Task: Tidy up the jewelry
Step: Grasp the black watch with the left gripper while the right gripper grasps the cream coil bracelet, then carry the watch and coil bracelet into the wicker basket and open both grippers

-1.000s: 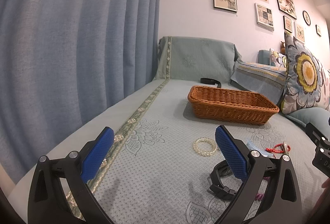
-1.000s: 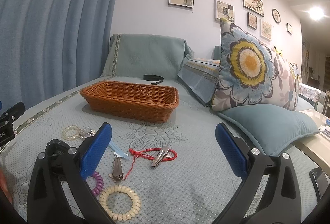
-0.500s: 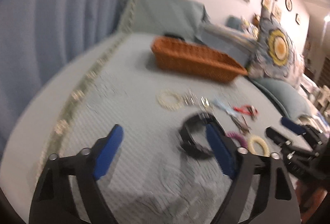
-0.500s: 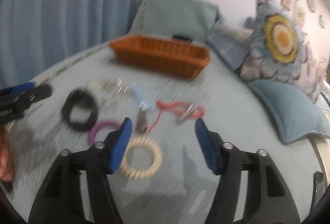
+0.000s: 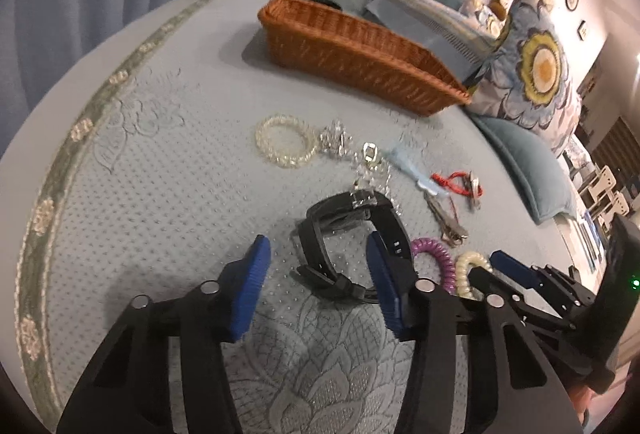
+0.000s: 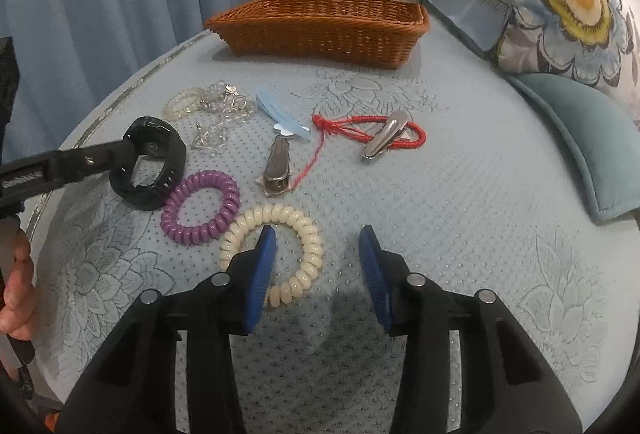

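- Left wrist view: the left gripper [image 5: 318,268] has its jaws spread wide, low over the bed [image 5: 168,194], straddling the near part of a black watch band [image 5: 348,234]. Nothing's pinched, as far as I can see.
- Same view, further out: a clear bead bracelet [image 5: 286,146] lies beside some crystal bits [image 5: 360,158], and the wicker basket [image 5: 352,54] sits well behind them. The purple coil tie [image 5: 436,258] lies just right of the band, and the right gripper's fingers are over by the cream coil tie [image 5: 470,264].
- Right wrist view: the right gripper [image 6: 318,268] is open wide too, gripping nothing. Its left blue pad sits over the cream coil tie [image 6: 276,254], the other pad on bare bedspread.
- Also there: the purple coil tie [image 6: 202,208] touches the cream one. A red cord [image 6: 360,130] with a silver clip [image 6: 386,138] on it lies further back, near a brown clip [image 6: 278,166].
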`<state>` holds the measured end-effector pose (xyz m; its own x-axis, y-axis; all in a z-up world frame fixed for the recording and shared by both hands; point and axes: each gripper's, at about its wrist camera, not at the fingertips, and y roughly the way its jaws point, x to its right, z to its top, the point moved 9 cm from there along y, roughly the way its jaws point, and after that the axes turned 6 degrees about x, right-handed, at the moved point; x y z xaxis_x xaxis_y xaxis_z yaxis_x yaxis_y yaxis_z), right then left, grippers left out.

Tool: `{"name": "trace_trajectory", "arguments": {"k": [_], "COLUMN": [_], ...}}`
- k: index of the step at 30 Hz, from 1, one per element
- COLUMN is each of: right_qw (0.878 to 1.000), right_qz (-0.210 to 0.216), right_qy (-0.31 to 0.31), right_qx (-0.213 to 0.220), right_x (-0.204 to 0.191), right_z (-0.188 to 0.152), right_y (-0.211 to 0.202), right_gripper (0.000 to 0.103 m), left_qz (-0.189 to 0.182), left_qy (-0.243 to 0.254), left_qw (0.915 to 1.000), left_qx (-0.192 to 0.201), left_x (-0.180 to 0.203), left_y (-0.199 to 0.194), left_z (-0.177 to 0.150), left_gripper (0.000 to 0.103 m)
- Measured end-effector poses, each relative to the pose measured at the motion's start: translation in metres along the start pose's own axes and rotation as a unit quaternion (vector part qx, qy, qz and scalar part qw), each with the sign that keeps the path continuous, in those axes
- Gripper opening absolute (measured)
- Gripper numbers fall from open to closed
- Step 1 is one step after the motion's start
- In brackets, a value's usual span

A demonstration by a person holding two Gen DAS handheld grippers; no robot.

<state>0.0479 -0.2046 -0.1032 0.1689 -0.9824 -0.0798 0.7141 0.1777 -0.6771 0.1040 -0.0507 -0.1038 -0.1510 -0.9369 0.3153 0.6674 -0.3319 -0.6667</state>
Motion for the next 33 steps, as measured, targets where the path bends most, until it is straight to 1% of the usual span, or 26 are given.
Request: {"name": "trace_trajectory", "arguments": {"k": [2,3,4,5,7,9,11,15,19,23,25,27,28,30,32,33], "right_qw": [1.000,1.000,1.000,0.999,0.999,0.999,1.000,1.000,0.999,0.998,0.997,0.996,0.996,0.994,0.992,0.992], "right_qz": [-0.003,-0.002,-0.001,-0.003,-0.007,-0.004,-0.002,0.003,0.005,0.006,0.008,0.012,0.011,0.005,-0.001,-0.004], "right_qy": [-0.013,-0.019,-0.027,-0.033,-0.042,-0.038,-0.030,-0.015,-0.004,0.003,0.008,0.010,0.009,0.005,0.005,0.008], "right_qx": [-0.003,-0.004,-0.005,-0.005,-0.002,0.002,0.007,0.019,0.039,0.061,0.074,0.088,0.093,0.109,0.125,0.128], "right_x": [-0.005,-0.007,-0.011,-0.013,-0.016,-0.014,-0.012,-0.005,-0.001,0.002,0.004,0.007,0.007,0.011,0.017,0.021], "right_z": [0.001,0.003,0.004,0.004,0.004,0.005,0.006,0.010,0.022,0.034,0.046,0.069,0.078,0.105,0.142,0.154], "right_y": [0.003,0.004,0.005,0.005,0.005,0.005,0.003,0.001,-0.004,-0.011,-0.015,-0.020,-0.020,-0.021,-0.015,-0.011], "right_gripper": [0.032,0.025,0.018,0.016,0.011,0.010,0.009,0.009,0.009,0.009,0.009,0.009,0.009,0.009,0.009,0.009], "left_qz": [0.010,0.018,0.022,0.017,0.017,0.018,0.015,-0.009,-0.012,-0.027,-0.028,-0.027,-0.028,-0.028,-0.029,-0.029], "left_qy": [0.001,0.004,0.009,0.010,0.014,0.020,0.017,0.003,0.011,0.007,0.009,0.014,0.018,0.021,0.027,0.029], "left_qw": [0.9999,0.9998,0.9997,0.9998,0.9997,0.9996,0.9996,0.9994,0.9984,0.9967,0.9956,0.9948,0.9939,0.9930,0.9919,0.9915], "left_qx": [-0.003,-0.003,-0.001,-0.003,-0.003,0.005,0.015,0.035,0.053,0.077,0.089,0.098,0.105,0.112,0.121,0.124], "left_x": [-0.001,-0.001,-0.001,0.000,0.000,0.000,-0.002,-0.002,0.003,0.005,0.008,0.011,0.013,0.016,0.021,0.022], "left_y": [0.005,0.007,0.007,0.008,0.009,0.007,0.005,-0.001,-0.009,-0.019,-0.025,-0.028,-0.030,-0.031,-0.026,-0.023], "left_z": [-0.002,-0.002,-0.002,-0.002,-0.001,-0.001,-0.001,0.002,0.006,0.017,0.029,0.044,0.059,0.079,0.110,0.121], "left_gripper": [0.040,0.037,0.031,0.023,0.023,0.022,0.018,0.013,0.013,0.013,0.013,0.013,0.013,0.013,0.013,0.013]}}
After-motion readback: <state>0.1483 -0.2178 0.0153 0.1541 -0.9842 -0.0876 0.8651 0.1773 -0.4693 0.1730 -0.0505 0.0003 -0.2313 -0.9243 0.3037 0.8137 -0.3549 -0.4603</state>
